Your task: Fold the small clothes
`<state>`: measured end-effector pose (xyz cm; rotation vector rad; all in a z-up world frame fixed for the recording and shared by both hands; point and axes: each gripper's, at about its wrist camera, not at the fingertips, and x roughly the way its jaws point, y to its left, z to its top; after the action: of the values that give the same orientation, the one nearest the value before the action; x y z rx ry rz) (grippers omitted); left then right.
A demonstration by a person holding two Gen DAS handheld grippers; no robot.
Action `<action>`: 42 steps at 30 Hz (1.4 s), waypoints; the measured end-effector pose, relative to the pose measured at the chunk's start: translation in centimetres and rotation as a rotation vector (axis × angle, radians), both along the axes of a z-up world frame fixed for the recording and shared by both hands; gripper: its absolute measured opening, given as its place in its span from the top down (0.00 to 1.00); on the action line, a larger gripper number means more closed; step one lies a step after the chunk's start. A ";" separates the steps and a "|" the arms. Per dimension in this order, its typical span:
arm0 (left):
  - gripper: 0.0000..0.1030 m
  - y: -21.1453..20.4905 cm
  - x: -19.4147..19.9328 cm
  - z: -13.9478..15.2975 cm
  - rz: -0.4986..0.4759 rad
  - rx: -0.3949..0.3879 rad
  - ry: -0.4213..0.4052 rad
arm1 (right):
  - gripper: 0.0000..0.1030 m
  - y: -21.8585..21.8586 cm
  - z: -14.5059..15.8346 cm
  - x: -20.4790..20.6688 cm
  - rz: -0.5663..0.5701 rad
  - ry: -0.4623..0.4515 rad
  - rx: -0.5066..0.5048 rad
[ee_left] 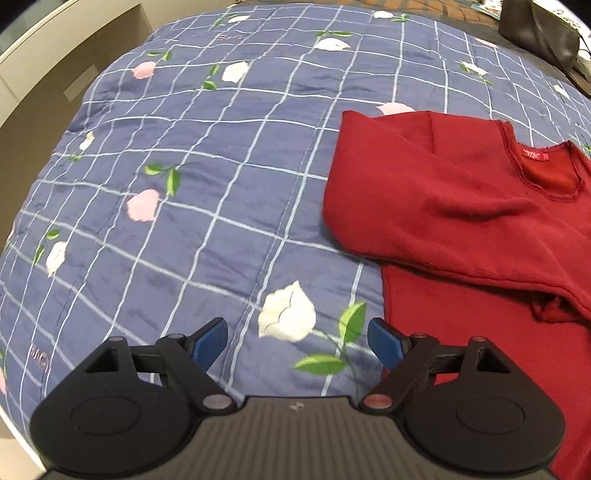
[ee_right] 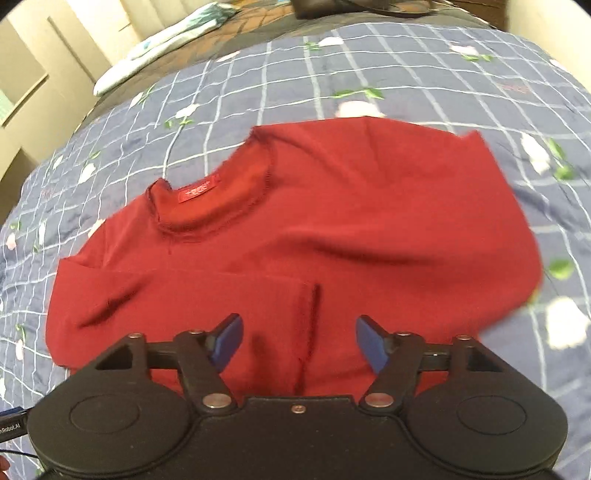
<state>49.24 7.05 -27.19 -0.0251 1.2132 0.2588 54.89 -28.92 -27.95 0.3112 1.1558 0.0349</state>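
1. The left gripper, black with blue finger pads, hangs over the bed with its fingers spread wide and nothing between them; directly beneath the gap lies a white printed rose on the blue checked quilt with pink and white flowers.
2. The right gripper, of the same build, also stands wide apart and empty, right above the lower body of the dark red knitted long-sleeved sweater.
3. Just ahead of the right gripper, a sleeve cuff lies across the sweater's front (its ribbed end sits a little to the gripper's centre-left), the sleeve having been laid in from the left side.
4. Seen from the left gripper, the sweater lies ahead and to the right, with its other sleeve folded across the chest and a frayed cuff near the right edge of that view.
5. Farther ahead of the right gripper is the round neckline with a red woven label inside the collar.
6. Beyond the sweater the quilt runs on to the far side of the bed.
7. Farthest off, ahead and right of the left gripper, a black leather bag rests at the quilt's edge; ahead and left of the right gripper lies a pale folded bundle of cloth (details too blurred to tell).
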 end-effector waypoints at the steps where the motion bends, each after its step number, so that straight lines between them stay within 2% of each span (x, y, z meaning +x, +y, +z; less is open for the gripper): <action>1: 0.16 -0.1 0.2 -0.4 -0.012 -0.003 0.000 | 0.37 0.5 -0.5 0.6 0.017 0.023 -0.007; 3: 0.16 -0.1 0.7 -0.8 -0.031 -0.009 0.002 | 0.57 1.0 -1.2 1.2 0.024 0.051 -0.007; 4: 0.16 -0.2 0.9 -1.0 -0.040 -0.011 0.006 | 0.63 1.2 -1.3 1.4 0.022 0.060 -0.015; 6: 0.15 -0.2 1.1 -1.3 -0.053 -0.018 0.005 | 0.92 1.7 -1.0 1.6 0.026 0.056 -0.025; 9: 0.14 -0.3 1.3 -1.5 -0.068 -0.021 -0.004 | 0.94 2.1 1.0 2.1 0.038 0.027 0.031; 14: 0.14 -0.9 1.4 -1.8 -0.099 0.002 -0.032 | 0.94 2.4 8.9 3.9 0.004 -0.116 0.301; 17: 0.14 -1.7 1.7 -1.9 -0.109 0.025 -0.059 | 0.94 3.9 14.3 6.0 0.042 -0.216 0.443; 22: 0.14 -3.5 3.0 -2.2 -0.105 0.087 -0.109 | 0.94 7.5 22.2 8.9 0.171 -0.397 0.572; 26: 0.14 -4.6 4.6 -1.9 -0.073 0.133 -0.148 | 0.94 9.6 25.9 10.3 0.253 -0.455 0.621; 29: 0.16 -5.0 5.8 -1.4 -0.043 0.143 -0.181 | 0.94 10.4 26.9 10.8 0.293 -0.458 0.620; 31: 0.21 -5.0 6.5 -1.1 -0.019 0.158 -0.204 | 0.94 10.4 26.9 10.6 0.301 -0.448 0.607; 33: 0.39 -4.6 6.9 -0.9 0.022 0.178 -0.207 | 0.94 9.8 26.6 10.6 0.297 -0.440 0.595; 35: 0.43 -3.8 7.1 -0.8 0.068 0.177 -0.193 | 0.94 9.1 26.2 10.1 0.289 -0.438 0.557; 39: 0.46 -2.0 6.3 -0.7 0.122 0.162 -0.202 | 0.94 6.8 23.6 8.7 0.264 -0.401 0.481; 42: 0.46 -1.0 5.9 -1.2 0.147 0.156 -0.171 | 0.94 5.3 19.6 8.2 0.243 -0.312 0.393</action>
<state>55.18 6.00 -28.44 -0.0004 1.0198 0.4704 63.10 -23.62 -8.35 0.4923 0.8648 0.5123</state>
